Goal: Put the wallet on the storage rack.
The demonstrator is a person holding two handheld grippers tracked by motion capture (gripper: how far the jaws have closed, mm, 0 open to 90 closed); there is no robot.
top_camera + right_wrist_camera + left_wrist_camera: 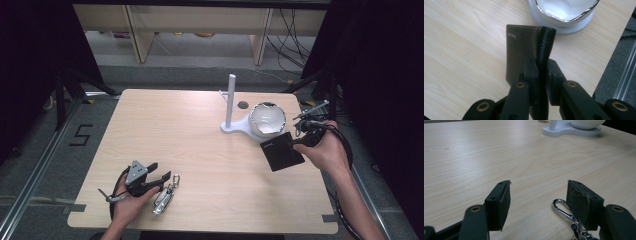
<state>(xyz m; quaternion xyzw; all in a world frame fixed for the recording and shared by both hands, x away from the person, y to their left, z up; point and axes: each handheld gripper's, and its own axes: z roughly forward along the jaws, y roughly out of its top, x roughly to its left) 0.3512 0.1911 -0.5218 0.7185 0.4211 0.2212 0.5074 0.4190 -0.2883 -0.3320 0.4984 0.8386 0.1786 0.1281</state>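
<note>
Right gripper (541, 72) at the table's right edge, jaws closed tight on the folded spine of a black leather wallet (524, 50); grip taken on the thick fold, presumably because that is the stiffest part and keeps the flaps from falling open. Wallet (281, 151) held tilted just above the wood, its far corner near the white dish (267, 119), apart from it as far as can be told. Dish seated on the flat base of a white stand (231, 102) with an upright post and small side pegs, a likely resting place for pocket items.

Left gripper (159, 178) at the near left of the table (200, 150), jaws spread wide and gripping nothing. Silver keyring clasp (561, 207) lying flat on the wood just beside the right-hand jaw, close against it, whether touching or not hard to tell. Same clasp with its attached metal piece (167, 195) just beside the jaws in the high view. Wide opening and low, level approach judged suited to straddling the thin clasp before closing on it.

Judged stage: wallet in transit toward the dish, keyring not yet picked up.
</note>
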